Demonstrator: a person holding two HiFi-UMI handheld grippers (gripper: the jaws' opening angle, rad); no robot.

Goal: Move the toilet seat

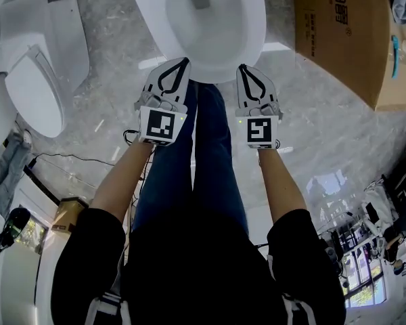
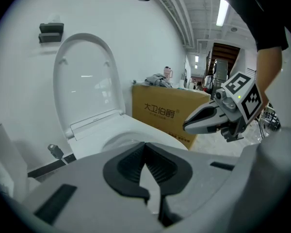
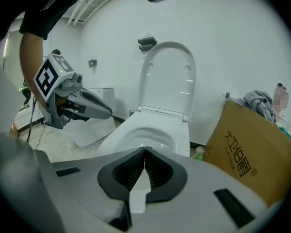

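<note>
The ceramic toilet (image 1: 216,26) is glossy white, the marble floor (image 1: 115,66) grey with pale veins, the cardboard box (image 1: 338,39) tan with dark print. The plastic left gripper (image 1: 181,65) and right gripper (image 1: 245,70) are grey, with black jaws and black-and-white square markers.

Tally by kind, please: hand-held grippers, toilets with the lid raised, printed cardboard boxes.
Hand-held grippers: 2 (left hand-held gripper, right hand-held gripper)
Toilet with lid raised: 1
Printed cardboard box: 1
Total: 4
</note>
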